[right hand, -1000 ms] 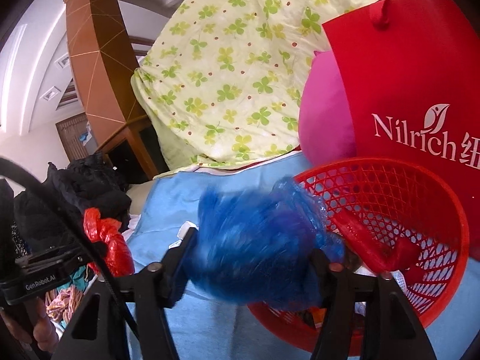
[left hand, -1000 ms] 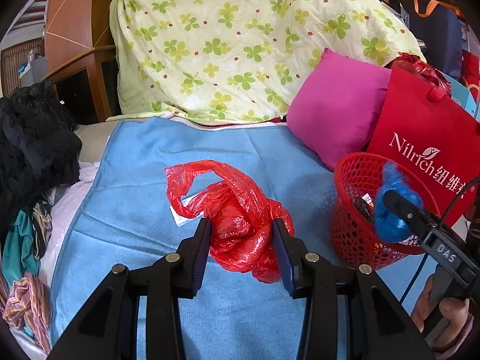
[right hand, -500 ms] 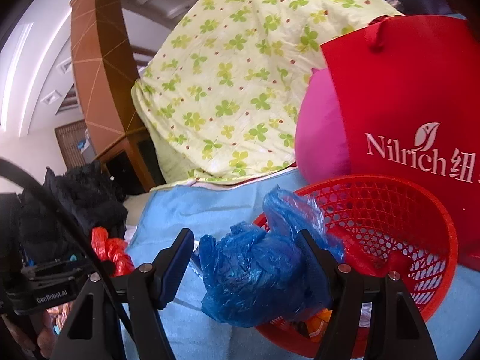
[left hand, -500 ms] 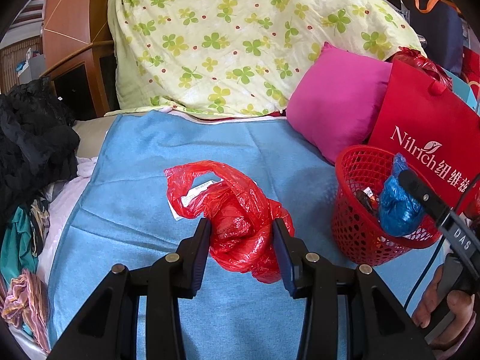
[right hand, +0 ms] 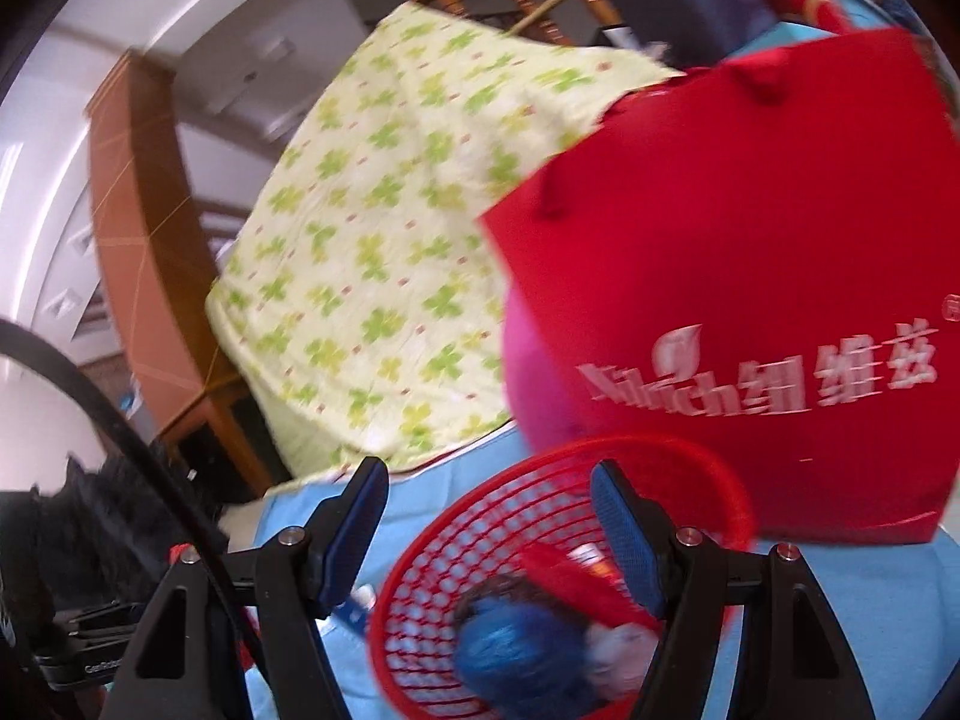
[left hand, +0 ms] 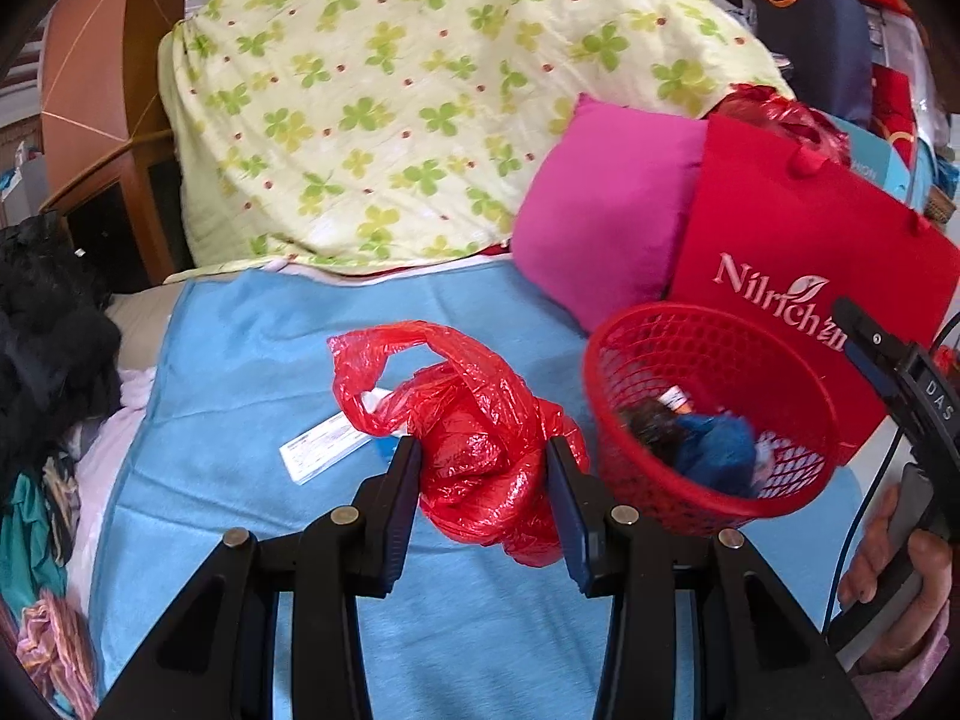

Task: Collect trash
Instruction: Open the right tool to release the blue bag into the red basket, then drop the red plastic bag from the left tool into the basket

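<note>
My left gripper (left hand: pixel 486 492) is shut on a crumpled red plastic bag (left hand: pixel 474 426) and holds it just above the blue blanket (left hand: pixel 252 360). A red mesh basket (left hand: pixel 714 414) stands to its right, with a blue plastic bag (left hand: pixel 720 450) lying inside among other trash. My right gripper (right hand: pixel 489 531) is open and empty, raised above the basket (right hand: pixel 540 588); the blue bag (right hand: pixel 522 648) lies below it. A white paper slip (left hand: pixel 327 444) lies on the blanket under the red bag.
A red Nilrich paper bag (left hand: pixel 798 264) and a pink pillow (left hand: pixel 600 204) stand behind the basket. A clover-print quilt (left hand: pixel 420 90) is heaped at the back. Dark clothes (left hand: pixel 42 336) lie at the left. A wooden cabinet (left hand: pixel 102 90) stands behind.
My right gripper opened and dropped the blue bag into the red basket, then rose and pulled back. My left gripper lifted the red bag slightly, showing the paper slip.
</note>
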Demonstrator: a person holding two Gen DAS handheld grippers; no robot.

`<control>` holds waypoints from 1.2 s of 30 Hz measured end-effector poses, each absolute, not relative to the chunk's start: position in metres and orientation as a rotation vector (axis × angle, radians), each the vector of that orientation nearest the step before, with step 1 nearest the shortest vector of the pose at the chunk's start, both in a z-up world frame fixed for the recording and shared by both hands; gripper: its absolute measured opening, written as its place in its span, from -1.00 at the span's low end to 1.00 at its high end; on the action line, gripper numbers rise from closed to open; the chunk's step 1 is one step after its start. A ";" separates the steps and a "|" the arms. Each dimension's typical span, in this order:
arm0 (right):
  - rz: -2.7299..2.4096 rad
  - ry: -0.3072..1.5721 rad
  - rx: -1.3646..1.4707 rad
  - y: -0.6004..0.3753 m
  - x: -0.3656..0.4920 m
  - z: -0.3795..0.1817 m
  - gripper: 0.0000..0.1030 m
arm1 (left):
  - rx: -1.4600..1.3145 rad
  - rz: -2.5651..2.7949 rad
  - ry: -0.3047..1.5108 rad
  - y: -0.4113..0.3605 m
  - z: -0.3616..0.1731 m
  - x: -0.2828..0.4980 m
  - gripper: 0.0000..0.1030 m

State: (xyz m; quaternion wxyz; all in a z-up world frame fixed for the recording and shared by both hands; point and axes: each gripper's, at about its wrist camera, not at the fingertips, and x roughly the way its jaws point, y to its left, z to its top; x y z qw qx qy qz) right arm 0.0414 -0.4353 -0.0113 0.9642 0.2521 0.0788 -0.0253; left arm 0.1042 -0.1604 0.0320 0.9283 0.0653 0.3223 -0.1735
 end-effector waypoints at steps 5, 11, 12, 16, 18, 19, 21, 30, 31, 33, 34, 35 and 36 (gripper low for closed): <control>-0.110 0.148 0.560 -0.467 0.030 -0.014 0.43 | 0.157 -0.423 0.652 -0.188 0.036 0.101 -0.16; -0.151 0.135 0.586 -0.486 0.019 -0.017 0.43 | 0.136 -0.536 0.625 -0.228 0.050 0.100 0.05; -0.155 0.130 0.592 -0.488 0.017 -0.018 0.43 | 0.127 -0.567 0.614 -0.235 0.054 0.099 0.28; -0.162 0.123 0.600 -0.490 0.017 -0.017 0.43 | 0.119 -0.609 0.556 -0.246 0.065 0.098 0.47; -0.164 0.124 0.596 -0.486 0.017 -0.017 0.43 | 0.106 -0.602 0.554 -0.240 0.066 0.098 0.47; -0.161 0.126 0.594 -0.484 0.019 -0.017 0.43 | 0.109 -0.591 0.560 -0.234 0.063 0.099 0.47; -0.151 0.131 0.588 -0.480 0.022 -0.016 0.43 | 0.124 -0.548 0.577 -0.220 0.056 0.102 0.47; -0.015 0.129 0.511 -0.427 0.036 -0.004 0.43 | 0.149 -0.212 0.684 -0.097 0.006 0.109 0.47; 0.003 0.129 0.501 -0.420 0.038 -0.003 0.43 | 0.148 -0.171 0.693 -0.083 0.002 0.109 0.47; 0.071 0.128 0.451 -0.391 0.043 0.002 0.43 | 0.147 -0.117 0.703 -0.060 -0.005 0.106 0.47; 0.104 0.130 0.426 -0.377 0.046 0.003 0.43 | 0.145 -0.085 0.710 -0.047 -0.009 0.105 0.47; 0.126 0.133 0.408 -0.367 0.048 0.003 0.43 | 0.144 -0.068 0.716 -0.039 -0.011 0.104 0.47; 0.164 0.143 0.381 -0.350 0.052 0.003 0.43 | 0.142 -0.053 0.727 -0.031 -0.014 0.104 0.47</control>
